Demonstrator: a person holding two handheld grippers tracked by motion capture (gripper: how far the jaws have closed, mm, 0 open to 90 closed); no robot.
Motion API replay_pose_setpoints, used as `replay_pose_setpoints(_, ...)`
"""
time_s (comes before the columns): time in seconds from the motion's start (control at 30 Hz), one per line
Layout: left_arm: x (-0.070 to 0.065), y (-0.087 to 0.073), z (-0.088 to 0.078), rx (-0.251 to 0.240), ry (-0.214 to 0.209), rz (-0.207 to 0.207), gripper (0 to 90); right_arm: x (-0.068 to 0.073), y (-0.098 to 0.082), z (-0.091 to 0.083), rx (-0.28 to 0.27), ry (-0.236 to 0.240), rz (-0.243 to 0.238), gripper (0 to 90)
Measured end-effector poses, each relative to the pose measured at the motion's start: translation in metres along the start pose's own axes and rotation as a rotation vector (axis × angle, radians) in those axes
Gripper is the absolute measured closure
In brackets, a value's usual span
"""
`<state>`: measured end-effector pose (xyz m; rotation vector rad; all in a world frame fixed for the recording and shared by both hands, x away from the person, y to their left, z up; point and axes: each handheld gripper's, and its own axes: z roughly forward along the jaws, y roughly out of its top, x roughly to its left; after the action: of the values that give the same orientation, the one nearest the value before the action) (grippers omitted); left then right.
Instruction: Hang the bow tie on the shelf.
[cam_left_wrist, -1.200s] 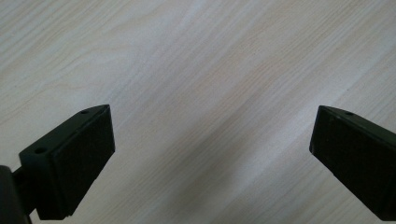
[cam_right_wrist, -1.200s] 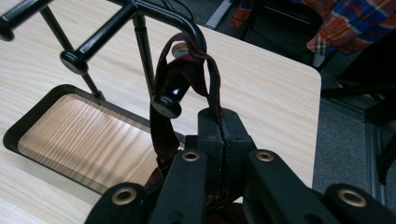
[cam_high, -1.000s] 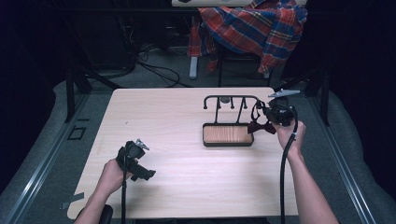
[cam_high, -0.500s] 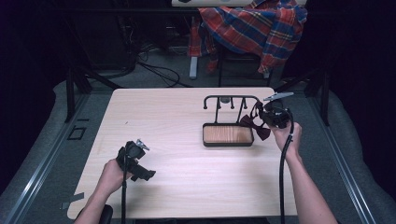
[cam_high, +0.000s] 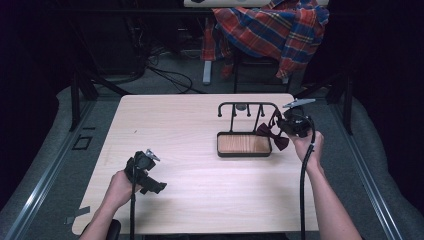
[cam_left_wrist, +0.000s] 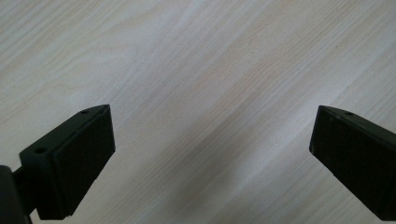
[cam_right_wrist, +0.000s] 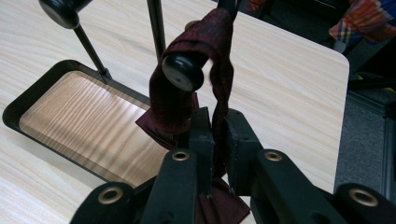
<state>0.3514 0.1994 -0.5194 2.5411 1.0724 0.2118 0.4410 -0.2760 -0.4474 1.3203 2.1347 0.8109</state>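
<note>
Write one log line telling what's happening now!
right gripper: shut on bow tie | strap over stand peg | left gripper: open above table

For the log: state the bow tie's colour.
Dark maroon bow tie; clearest in the right gripper view.

Dark red bow tie, strap looped over black stand, seemingly hanging beside tray

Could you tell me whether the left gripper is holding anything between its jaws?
No, the left gripper has its jaws spread wide apart with nothing but the bare wooden table between them.
</note>
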Motion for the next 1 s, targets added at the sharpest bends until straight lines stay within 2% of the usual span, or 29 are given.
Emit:
replay_pose_setpoints(0.4, -0.001, 0.000, 0.000, -0.001, -0.002, 0.000, 0.2, -0.001, 0.001, -0.006, -0.019, -0.001, 0.009, 78.6)
replay_pose_setpoints(0.5, -0.001, 0.000, -0.001, -0.003, -0.002, 0.001, 0.2, -0.001, 0.003, -0.010, -0.026, 0.003, 0.001, 75.0)
replay_pose_setpoints(0.8, 0.000, 0.000, 0.000, 0.000, 0.000, 0.000, 0.2, -0.003, 0.004, -0.015, -0.016, -0.004, 0.003, 69.8)
replay_pose_setpoints(1.0, 0.000, 0.000, -0.001, -0.005, -0.002, -0.003, 0.1, -0.002, 0.003, -0.019, -0.019, 0.011, 0.007, 67.2)
